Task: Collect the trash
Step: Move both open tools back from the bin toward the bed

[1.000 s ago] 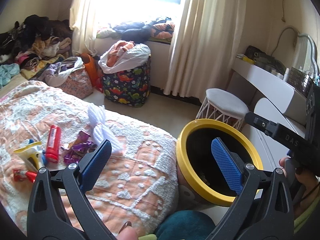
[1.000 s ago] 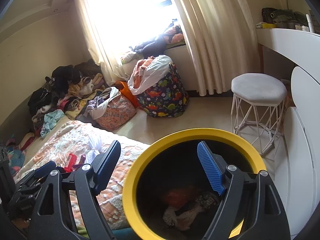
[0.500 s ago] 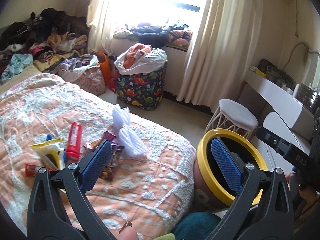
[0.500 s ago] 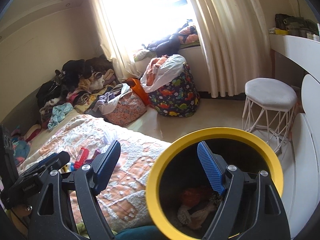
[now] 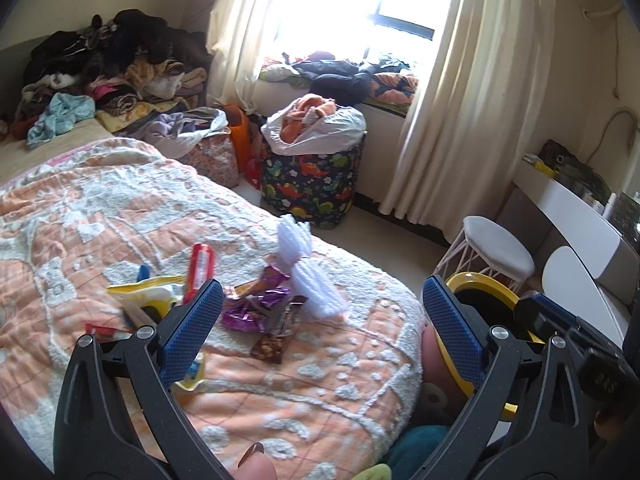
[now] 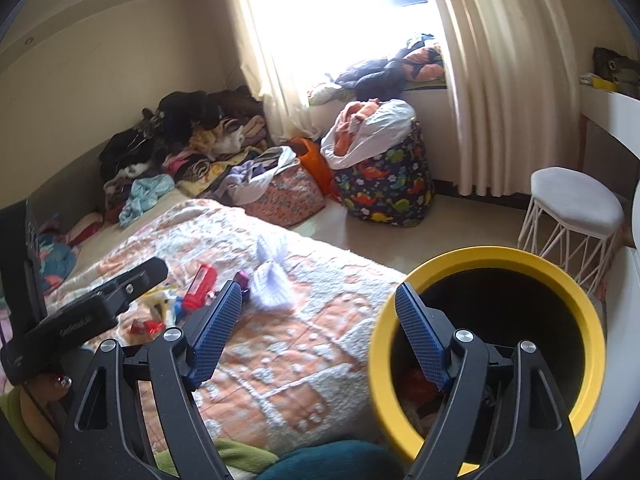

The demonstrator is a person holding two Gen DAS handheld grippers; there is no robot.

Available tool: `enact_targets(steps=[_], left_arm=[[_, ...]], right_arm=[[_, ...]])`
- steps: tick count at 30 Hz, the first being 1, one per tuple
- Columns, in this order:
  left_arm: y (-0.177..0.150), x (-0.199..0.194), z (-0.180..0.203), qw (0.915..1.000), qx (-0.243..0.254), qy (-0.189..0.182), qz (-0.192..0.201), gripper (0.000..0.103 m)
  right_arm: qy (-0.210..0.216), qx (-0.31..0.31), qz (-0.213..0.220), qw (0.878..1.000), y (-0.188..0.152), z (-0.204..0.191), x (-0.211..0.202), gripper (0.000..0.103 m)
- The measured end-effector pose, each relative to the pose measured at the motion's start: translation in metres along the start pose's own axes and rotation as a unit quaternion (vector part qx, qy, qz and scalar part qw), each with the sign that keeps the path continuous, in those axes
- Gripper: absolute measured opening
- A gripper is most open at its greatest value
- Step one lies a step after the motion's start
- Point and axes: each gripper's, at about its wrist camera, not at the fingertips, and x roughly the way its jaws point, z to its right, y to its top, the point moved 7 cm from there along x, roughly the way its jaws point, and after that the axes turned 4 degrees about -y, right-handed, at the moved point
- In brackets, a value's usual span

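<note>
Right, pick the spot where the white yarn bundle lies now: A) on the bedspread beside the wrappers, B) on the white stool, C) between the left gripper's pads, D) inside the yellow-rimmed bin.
A: the white yarn bundle lies on the bedspread next to the wrappers, clear of both open grippers.

Wrappers point(image 5: 260, 312) litter bed beside yellow-rimmed bin point(image 6: 496, 264).

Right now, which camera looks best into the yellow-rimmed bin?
The right wrist view: the yellow-rimmed bin gapes wide, scraps visible inside. The left wrist view catches only a slice of its rim behind a jaw.
</note>
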Motion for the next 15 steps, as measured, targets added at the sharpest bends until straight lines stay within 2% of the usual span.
enact_targets(steps=[15], left_arm=[[-0.006, -0.013, -0.069, 0.9977, -0.044, 0.051, 0.001, 0.092]], right_arm=[[0.025, -0.048, -0.028, 0.998, -0.011, -0.054, 0.017, 0.077]])
